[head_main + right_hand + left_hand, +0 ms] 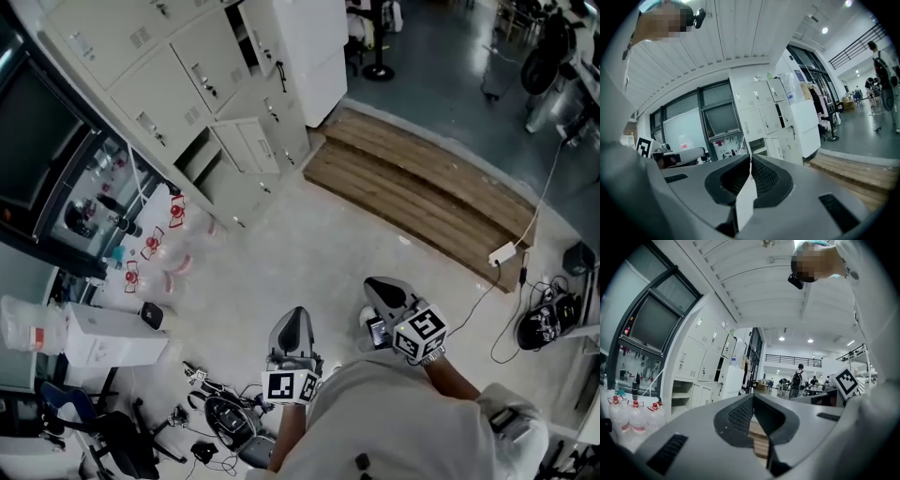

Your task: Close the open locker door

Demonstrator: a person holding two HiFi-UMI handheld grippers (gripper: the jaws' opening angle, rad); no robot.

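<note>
Lockers (178, 84): pale grey bank, several tiers of small doors with dark handles and vent slots, along the upper left of the head view.

Low door (246, 145): bottom tier, swung out from the front, panelled inner face showing. Just left of it is the open compartment (200, 164), dark, with a shelf across it.

Far-end door (305, 42): a taller white panel stands swung out at the end of the bank, with a dark handle near its edge, a seam across it and a dark gap (246, 47) behind. Whether it is one leaf or two, I cannot tell.
</note>
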